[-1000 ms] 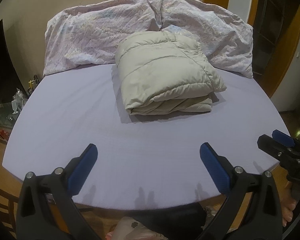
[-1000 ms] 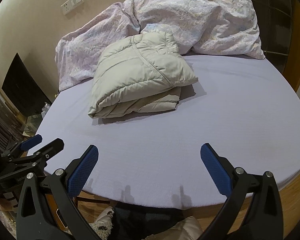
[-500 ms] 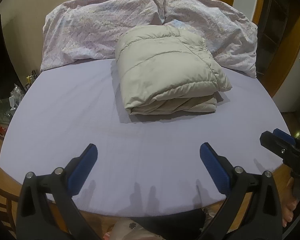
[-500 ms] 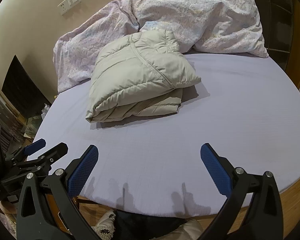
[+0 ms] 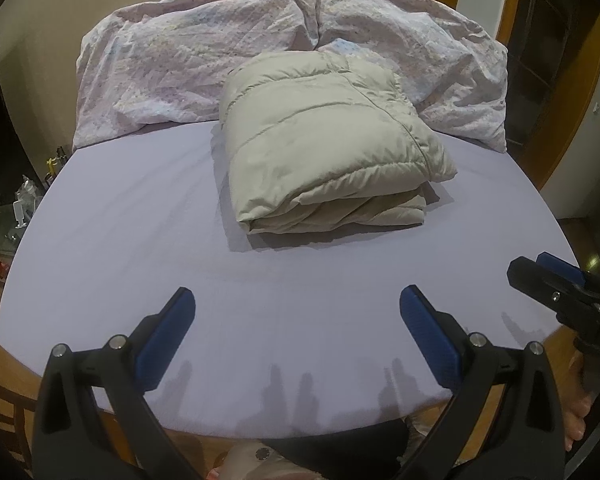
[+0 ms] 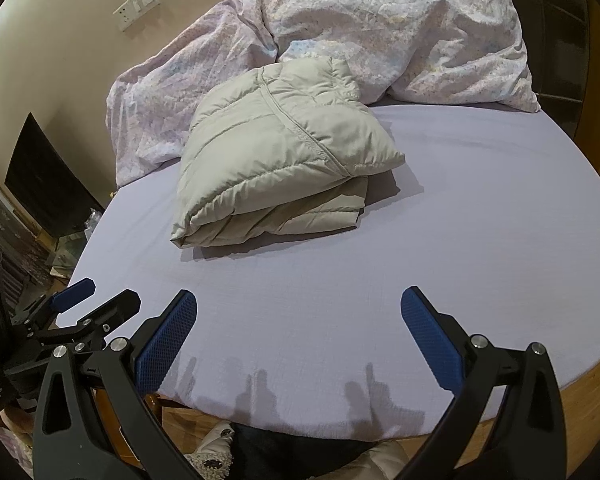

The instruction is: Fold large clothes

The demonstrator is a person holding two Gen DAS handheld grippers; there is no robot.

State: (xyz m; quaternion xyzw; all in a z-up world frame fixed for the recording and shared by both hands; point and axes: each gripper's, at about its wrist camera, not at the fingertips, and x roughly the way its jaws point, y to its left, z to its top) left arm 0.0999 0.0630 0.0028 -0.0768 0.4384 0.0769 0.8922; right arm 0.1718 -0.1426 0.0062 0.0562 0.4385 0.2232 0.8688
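A beige puffer jacket (image 5: 324,148) lies folded into a thick rectangular bundle on the lavender bed sheet (image 5: 140,240), its far end against the bedding behind it. The right wrist view has the same jacket (image 6: 276,160) at centre left. My left gripper (image 5: 296,300) hovers open over the near part of the sheet, well short of the jacket, with nothing between its blue pads. My right gripper (image 6: 298,300) is open too, empty, above the sheet near the front edge. Each gripper shows in the other's view: the right gripper (image 5: 540,276) and the left gripper (image 6: 96,300).
A crumpled floral duvet (image 5: 204,64) is heaped along the back of the bed against the wall. Wooden bed frame (image 6: 580,396) rims the mattress. A glass side table with small items (image 5: 20,208) stands left. A foot (image 5: 576,424) shows on the floor at lower right.
Both grippers have moved forward over the bed towards the jacket, which looks larger and nearer now. Both stay open. The jacket has not moved.
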